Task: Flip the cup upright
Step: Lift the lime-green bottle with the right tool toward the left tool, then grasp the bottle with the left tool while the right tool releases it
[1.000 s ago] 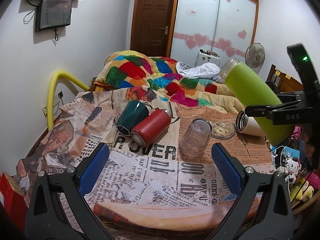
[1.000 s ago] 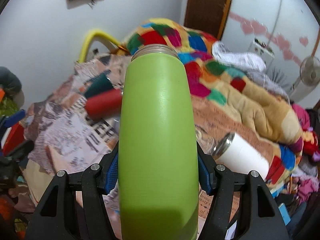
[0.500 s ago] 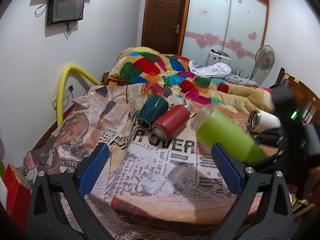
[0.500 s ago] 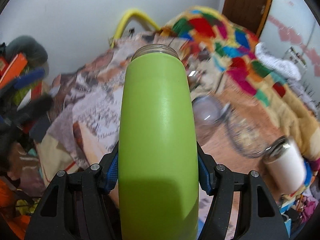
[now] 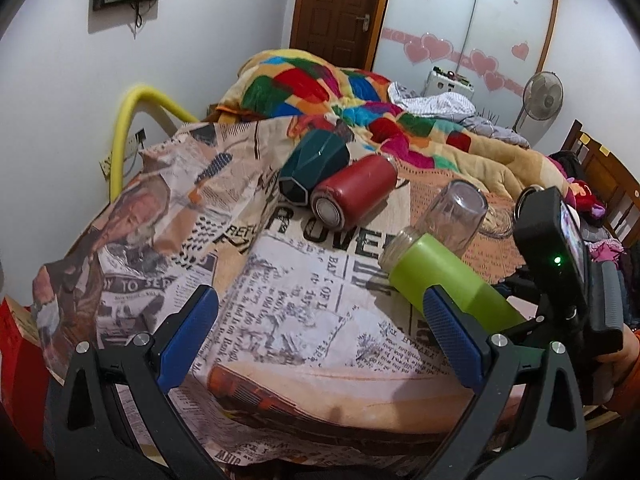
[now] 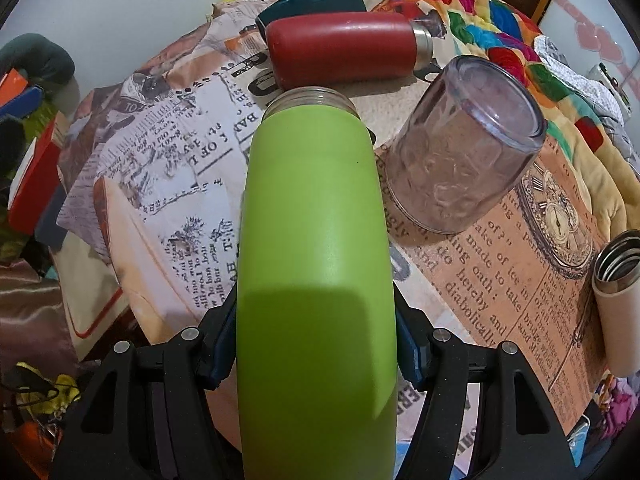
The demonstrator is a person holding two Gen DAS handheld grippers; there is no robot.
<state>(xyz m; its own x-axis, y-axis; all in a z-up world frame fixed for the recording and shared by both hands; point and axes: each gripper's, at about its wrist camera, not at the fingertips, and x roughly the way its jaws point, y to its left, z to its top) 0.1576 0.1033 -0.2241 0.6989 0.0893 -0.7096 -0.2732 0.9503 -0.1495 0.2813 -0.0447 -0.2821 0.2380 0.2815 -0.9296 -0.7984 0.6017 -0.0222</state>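
From the left wrist view, the left gripper [image 5: 320, 336] hangs wide open and empty above the newsprint cloth [image 5: 288, 320]. To its right the right gripper [image 5: 516, 320] carries the green cup [image 5: 444, 280], tilted, its open threaded mouth pointing up and away. I judge the flip half made: next the base must swing down onto the cloth. Five vessels count here: green, a teal cup [image 5: 316, 168], a red bottle [image 5: 352, 196], a clear glass [image 5: 456, 216], and one mostly hidden.

Over the right wrist view, the right gripper [image 6: 316, 344] clamps the green cup [image 6: 316, 280] at mid-body; one white cup [image 6: 620, 304] stands upright.
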